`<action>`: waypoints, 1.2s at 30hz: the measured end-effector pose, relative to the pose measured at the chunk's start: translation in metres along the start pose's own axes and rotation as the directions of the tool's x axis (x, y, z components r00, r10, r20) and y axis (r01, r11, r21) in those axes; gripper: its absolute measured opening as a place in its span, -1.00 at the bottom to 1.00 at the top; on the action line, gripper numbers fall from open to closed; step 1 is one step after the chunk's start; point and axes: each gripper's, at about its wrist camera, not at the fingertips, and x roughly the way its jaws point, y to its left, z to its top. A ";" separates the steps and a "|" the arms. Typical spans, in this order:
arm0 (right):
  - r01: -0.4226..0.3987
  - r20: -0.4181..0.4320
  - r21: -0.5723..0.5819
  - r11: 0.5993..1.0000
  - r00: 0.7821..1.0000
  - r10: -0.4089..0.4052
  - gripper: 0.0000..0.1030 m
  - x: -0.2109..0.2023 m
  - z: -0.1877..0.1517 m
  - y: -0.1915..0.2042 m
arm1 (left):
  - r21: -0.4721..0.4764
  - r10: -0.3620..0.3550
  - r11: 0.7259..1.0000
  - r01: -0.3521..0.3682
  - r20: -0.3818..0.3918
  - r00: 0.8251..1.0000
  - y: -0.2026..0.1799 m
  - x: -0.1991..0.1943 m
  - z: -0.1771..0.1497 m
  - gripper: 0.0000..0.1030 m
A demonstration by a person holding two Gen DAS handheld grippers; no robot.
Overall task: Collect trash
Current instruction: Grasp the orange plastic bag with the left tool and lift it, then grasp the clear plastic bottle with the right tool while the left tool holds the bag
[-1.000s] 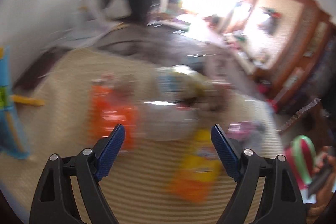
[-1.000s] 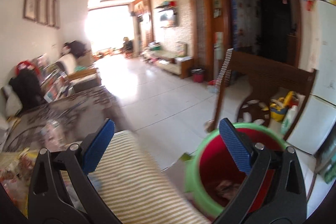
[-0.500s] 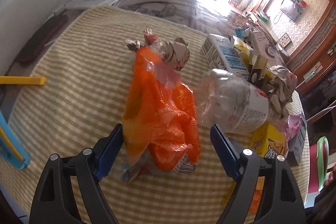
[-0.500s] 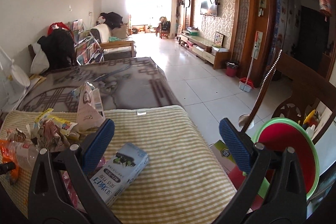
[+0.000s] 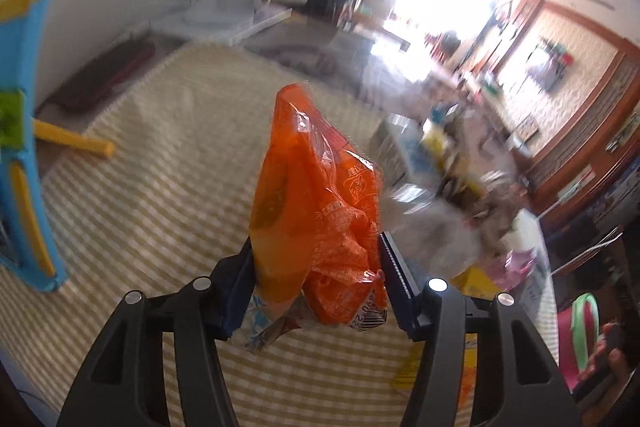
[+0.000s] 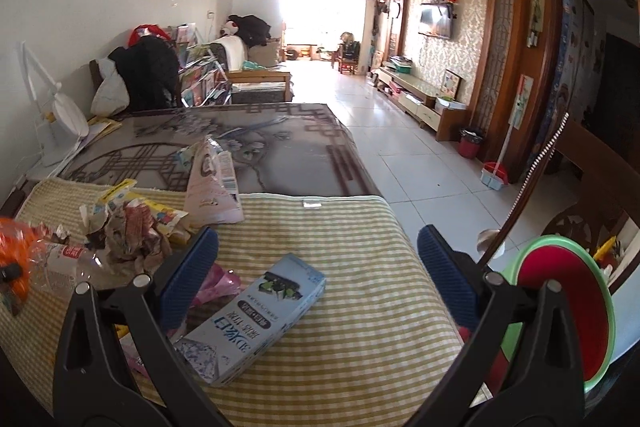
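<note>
**Orange wrapper caught, bin waiting on the right**

While its jaws are closing, the left gripper has the orange wrapper between its pads, the blue faces pressing the crinkled lower end from both sides so the rest of the bag stands up above them. The wrapper appears to be lifting clear of the striped cloth, though blur makes that hard to confirm. Just right of it lies the remaining litter: a clear bottle, crumpled paper, a pink carton and, nearer the front edge, a blue box. The right gripper hovers over that box with its jaws released and nothing between them. Beyond the cloth's right edge sits the bin, green-rimmed and red inside, below table height.

The step in hand looks like the pickup of one piece of trash, with several pieces left, so the task seems early to midway. Next, the left hand would need to firm its hold, since thin film can slip, then carry the wrapper across the pile to the bin and let go above its mouth. The right hand is well placed to take the box.
</note>
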 end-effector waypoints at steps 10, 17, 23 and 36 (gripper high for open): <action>-0.127 0.036 -0.426 0.896 0.987 0.157 0.91 -0.030 -0.013 0.108 | 0.022 -0.074 0.997 0.071 0.215 0.974 0.001 -0.054 0.013 0.07; -0.400 -0.195 -0.593 0.699 0.914 0.357 0.91 -0.025 -0.012 0.193 | -0.031 -0.138 0.988 0.152 0.277 0.951 0.019 -0.069 0.017 0.07; -0.522 -0.374 -0.635 0.570 0.853 0.365 0.57 0.008 -0.011 0.247 | -0.059 -0.168 0.979 0.193 0.289 0.942 0.026 -0.071 0.020 0.07; -0.577 -0.542 -0.653 0.490 0.809 0.229 0.55 0.059 -0.032 0.280 | -0.073 -0.215 0.968 0.240 0.254 0.943 0.026 -0.061 0.021 0.08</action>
